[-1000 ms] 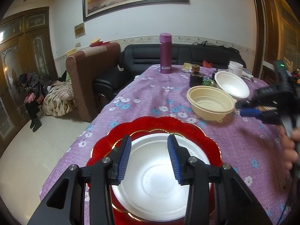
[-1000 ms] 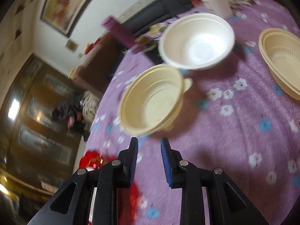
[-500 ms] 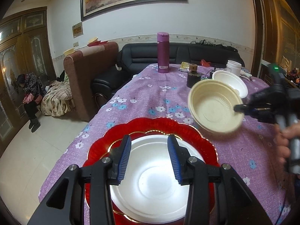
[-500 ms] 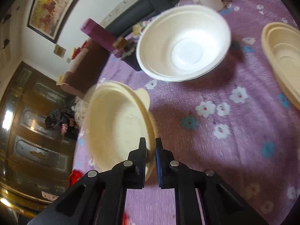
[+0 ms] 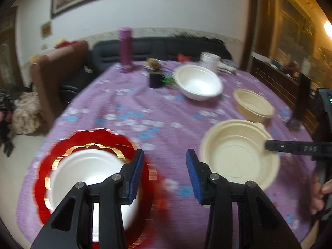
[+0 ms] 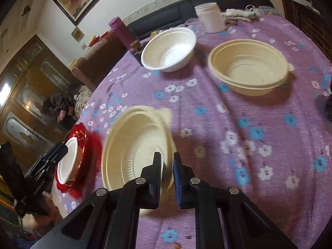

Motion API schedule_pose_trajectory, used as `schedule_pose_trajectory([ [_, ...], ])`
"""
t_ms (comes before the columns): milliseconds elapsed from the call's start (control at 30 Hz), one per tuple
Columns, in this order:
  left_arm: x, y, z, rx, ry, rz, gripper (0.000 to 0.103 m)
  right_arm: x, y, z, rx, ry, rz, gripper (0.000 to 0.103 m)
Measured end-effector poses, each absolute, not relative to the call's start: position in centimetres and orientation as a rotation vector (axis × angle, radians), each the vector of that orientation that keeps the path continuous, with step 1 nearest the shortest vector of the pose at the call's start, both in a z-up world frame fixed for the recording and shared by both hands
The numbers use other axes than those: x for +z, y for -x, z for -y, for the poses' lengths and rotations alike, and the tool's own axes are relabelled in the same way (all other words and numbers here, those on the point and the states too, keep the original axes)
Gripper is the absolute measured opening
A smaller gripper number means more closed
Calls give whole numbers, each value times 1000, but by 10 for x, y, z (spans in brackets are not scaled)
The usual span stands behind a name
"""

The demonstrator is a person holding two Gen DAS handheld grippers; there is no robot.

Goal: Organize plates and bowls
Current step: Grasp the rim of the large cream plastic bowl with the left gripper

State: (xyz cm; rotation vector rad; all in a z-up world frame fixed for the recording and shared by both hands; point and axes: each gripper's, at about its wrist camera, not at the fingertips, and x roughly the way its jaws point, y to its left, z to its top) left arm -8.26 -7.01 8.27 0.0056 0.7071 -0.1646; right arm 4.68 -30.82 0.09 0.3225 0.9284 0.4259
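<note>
Straddling right tool (image 6: 167, 178): cream bowl (image 6: 134, 149) rim

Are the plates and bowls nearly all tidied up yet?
Not yet, about partway. Done: a white plate sits on the red plate. In hand: the right gripper has a cream bowl by its rim, jaws easing open a little. The left gripper is open and empty. Left: the white bowl and another cream bowl wait apart on the purple tablecloth.
</note>
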Motion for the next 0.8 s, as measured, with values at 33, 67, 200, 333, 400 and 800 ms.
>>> schedule_pose_trajectory([
  [33, 82, 80, 76, -187, -1, -723, 41, 1, -43, 310, 424, -313, -910, 17],
  [67, 81, 77, 82, -208, 3, -741, 41, 1, -42, 310, 417, -297, -892, 17],
  [200, 77, 70, 106, -265, 3, -790, 41, 8, -32, 319, 391, -285, -810, 17],
  [333, 67, 63, 121, -283, 4, -824, 41, 2, -26, 331, 411, -333, -806, 17],
  [400, 61, 57, 126, -283, 11, -845, 41, -2, -25, 334, 436, -354, -817, 17],
  [800, 34, 46, 145, -247, -43, -872, 29, -18, -25, 330, 417, -331, -838, 20],
])
